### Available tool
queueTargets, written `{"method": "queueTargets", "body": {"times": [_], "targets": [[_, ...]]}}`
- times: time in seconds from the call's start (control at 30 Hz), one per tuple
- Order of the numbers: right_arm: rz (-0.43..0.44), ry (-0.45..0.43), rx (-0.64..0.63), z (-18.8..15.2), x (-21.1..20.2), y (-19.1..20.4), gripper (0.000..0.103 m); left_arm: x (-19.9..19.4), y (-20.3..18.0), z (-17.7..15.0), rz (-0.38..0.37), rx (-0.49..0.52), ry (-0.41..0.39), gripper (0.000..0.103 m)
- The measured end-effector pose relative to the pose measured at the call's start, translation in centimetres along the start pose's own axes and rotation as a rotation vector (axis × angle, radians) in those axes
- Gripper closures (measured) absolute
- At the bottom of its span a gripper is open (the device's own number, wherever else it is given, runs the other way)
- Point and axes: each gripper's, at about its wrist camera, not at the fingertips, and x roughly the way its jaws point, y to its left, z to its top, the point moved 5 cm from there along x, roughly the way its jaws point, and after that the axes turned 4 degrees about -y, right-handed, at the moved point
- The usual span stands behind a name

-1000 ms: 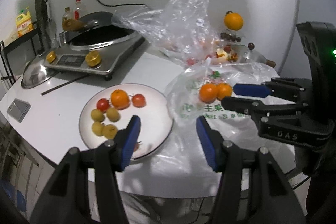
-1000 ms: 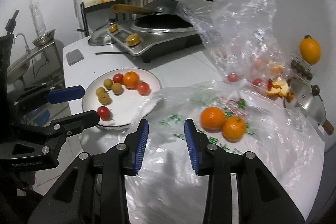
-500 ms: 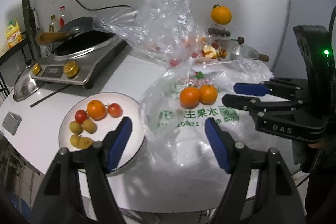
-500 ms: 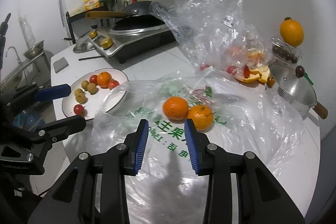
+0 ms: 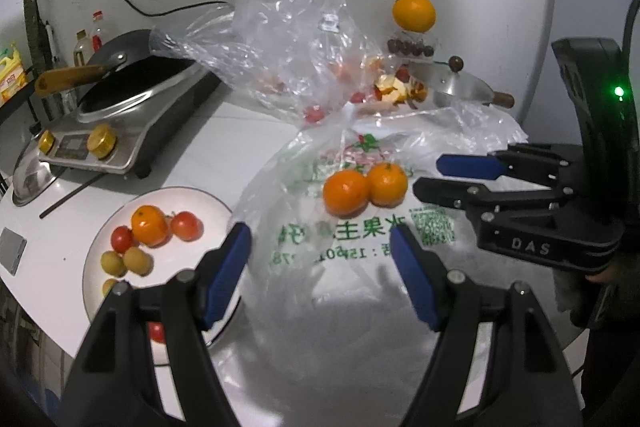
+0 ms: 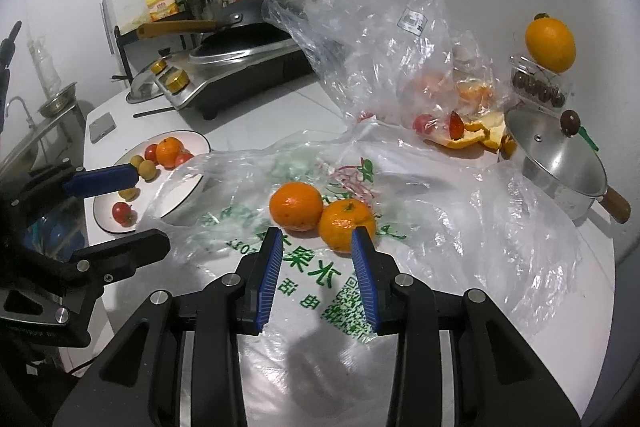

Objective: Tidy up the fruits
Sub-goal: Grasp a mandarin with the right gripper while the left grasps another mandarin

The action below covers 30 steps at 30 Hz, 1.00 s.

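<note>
Two oranges (image 5: pixel 345 191) (image 6: pixel 296 206) lie side by side on a flattened printed plastic bag (image 5: pixel 360 287). A white plate (image 5: pixel 188 197) (image 6: pixel 152 195) to the left holds one orange (image 5: pixel 149 225), cherry tomatoes (image 5: pixel 185 225) and small yellow fruits (image 5: pixel 138 261). My left gripper (image 5: pixel 318 233) hovers above the bag just short of the oranges, open wide and holding nothing. My right gripper (image 6: pixel 316 239) hangs close before the oranges, open by a narrow gap with nothing in it. From the left wrist view, the right gripper (image 5: pixel 427 174) sits right of the oranges.
At the back left stands an induction cooker with a wok (image 5: pixel 112 123). A crumpled clear bag (image 5: pixel 296 39) with tomatoes and peel stands behind the oranges. A lidded steel pot (image 6: pixel 556 155) and a large orange on a box (image 6: pixel 550 45) are at the back right.
Both grippers have moved right, from beside the plate to the bag with the two oranges. The left jaws have spread wider. The right jaws kept their gap.
</note>
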Motion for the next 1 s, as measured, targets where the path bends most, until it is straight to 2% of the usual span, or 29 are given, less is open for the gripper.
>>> {"method": "queueTargets", "body": {"times": [0.33, 0.47, 1.0], "targets": [[0.002, 0.033, 0.002, 0.0, 2.3, -1.1, 0.065, 2.5, 0.0, 0.6, -0.009, 0.004, 0.018, 0.030], [-0.002, 0.047, 0.004, 0.1, 3.6, -1.5, 0.057, 3.4, 0.3, 0.8, -0.014, 0.001, 0.023, 0.030], [0.005, 0.104, 0.016, -0.3, 7.0, -2.5, 0.055, 6.2, 0.7, 0.9, -0.024, 0.008, 0.048, 0.030]]}}
